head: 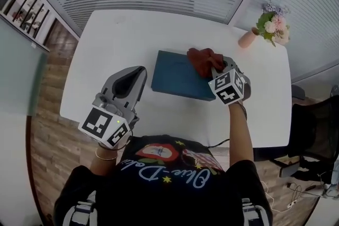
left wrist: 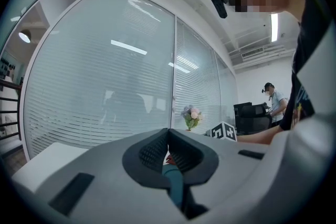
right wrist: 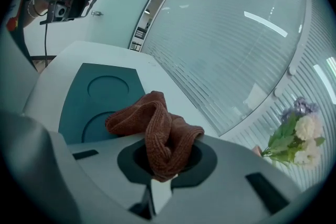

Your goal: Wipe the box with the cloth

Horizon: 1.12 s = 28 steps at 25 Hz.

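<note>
- While the right gripper (head: pixel 217 70) sits at the right end of the box (head: pixel 177 79), its jaws are clamped on the cloth (head: pixel 204 60), so that one's definitely got a grip.
- From the right gripper view you can see the cloth, a reddish-brown knit thing, bunched up and pinched between the two fingers. The loose part flops forward onto the box top.
- That box is dark teal, flat and rectangular. It lies roughly in the middle of the white table (head: pixel 122 34), turned a bit off square to the edges. Its lid has two shallow round recesses (right wrist: pixel 107 86), which only show in the right gripper view.
- Cloth covers just the far right corner of the box, and the rest of the top is bare.
- Over on the other side, the left gripper (head: pixel 142 70) is above the near left part of the table, just beside the box's left end but not touching it.
- Its jaws are closed together with nothing held. The left gripper view shows the tips meeting, with a sliver of teal box and a speck of red cloth visible past them.
- Can't tell if the left gripper actually rests on the table or hangs just above it.
- Other stuff: a small pink vase (head: pixel 246 38) with flowers (head: pixel 274 24) stands at the far right corner of the table, well apart from the box.
- Glass walls with blinds run behind the table, a dark office chair (head: pixel 312 129) sits off to the right, and a wooden floor (head: pixel 45 129) shows on the left.
- Another person (left wrist: pixel 273 99) stands way in the background of the left gripper view.
</note>
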Each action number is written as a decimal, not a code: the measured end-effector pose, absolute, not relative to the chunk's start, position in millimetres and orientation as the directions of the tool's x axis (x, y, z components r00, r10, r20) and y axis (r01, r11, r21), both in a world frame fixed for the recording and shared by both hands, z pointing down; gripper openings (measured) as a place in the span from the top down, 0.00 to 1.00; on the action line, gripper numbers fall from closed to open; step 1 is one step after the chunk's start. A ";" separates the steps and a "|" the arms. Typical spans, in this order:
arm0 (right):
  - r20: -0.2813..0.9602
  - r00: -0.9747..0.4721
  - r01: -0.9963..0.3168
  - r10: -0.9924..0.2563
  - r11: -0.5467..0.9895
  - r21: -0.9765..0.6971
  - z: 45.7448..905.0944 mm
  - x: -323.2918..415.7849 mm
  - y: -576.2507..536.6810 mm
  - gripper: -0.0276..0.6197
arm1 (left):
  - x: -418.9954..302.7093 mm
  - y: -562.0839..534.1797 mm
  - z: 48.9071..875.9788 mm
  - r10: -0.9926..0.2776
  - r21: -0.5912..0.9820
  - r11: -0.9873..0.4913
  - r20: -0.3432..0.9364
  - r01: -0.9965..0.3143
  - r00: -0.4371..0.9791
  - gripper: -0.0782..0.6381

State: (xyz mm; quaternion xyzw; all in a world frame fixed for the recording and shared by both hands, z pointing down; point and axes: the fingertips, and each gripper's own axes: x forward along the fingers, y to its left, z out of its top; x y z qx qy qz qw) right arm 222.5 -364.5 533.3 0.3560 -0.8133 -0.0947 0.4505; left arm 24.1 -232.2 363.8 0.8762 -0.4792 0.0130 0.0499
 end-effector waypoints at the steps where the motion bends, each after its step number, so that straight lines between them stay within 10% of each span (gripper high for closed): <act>1: 0.664 -0.334 -0.505 -0.669 0.722 0.474 533.2 227.2 -364.8 0.92 | 23.2 -232.1 363.9 -0.840 0.076 -0.533 0.072 -0.843 0.538 0.89; 14: 0.636 -0.292 -0.596 -0.715 0.656 0.463 526.9 255.2 -357.8 0.92 | 14.6 -223.1 361.1 -0.851 0.089 -0.517 0.055 -0.851 0.523 0.89; 28: 0.341 -0.604 -0.583 -0.720 0.691 0.427 418.0 146.4 -339.3 0.92 | 14.2 -223.4 365.0 -0.849 0.087 -0.518 0.063 -0.851 0.524 0.89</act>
